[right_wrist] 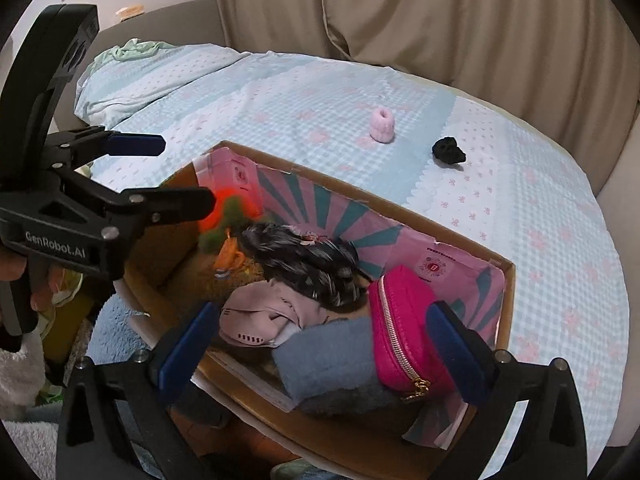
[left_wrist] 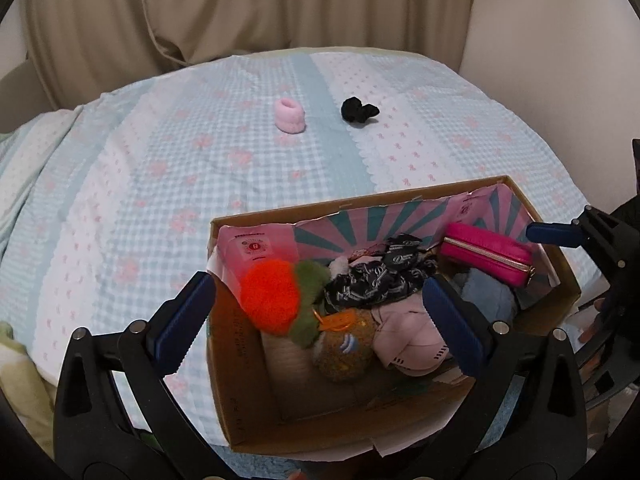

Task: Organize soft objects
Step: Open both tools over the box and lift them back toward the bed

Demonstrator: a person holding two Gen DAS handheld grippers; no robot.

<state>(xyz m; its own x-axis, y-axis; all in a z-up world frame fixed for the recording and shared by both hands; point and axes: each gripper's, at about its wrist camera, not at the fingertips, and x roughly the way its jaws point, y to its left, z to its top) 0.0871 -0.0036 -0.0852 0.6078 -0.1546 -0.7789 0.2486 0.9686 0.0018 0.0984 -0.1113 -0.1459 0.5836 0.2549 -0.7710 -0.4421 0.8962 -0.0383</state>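
Two open tongs (left_wrist: pixel 316 316) (right_wrist: pixel 324 344) over one box (left_wrist: pixel 224 360); two scrunchies (left_wrist: pixel 289 116) (left_wrist: pixel 358 109) outside.

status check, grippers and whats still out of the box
Left gripper and right gripper both open, empty, over the box. Pink scrunchie and black scrunchie on the bed. Nothing in the way.

Open right tongs (right_wrist: pixel 320 344) hover over the cardboard box (right_wrist: pixel 508 280), framing a pink pouch (right_wrist: pixel 404 328) and grey cloth (right_wrist: pixel 328 356).
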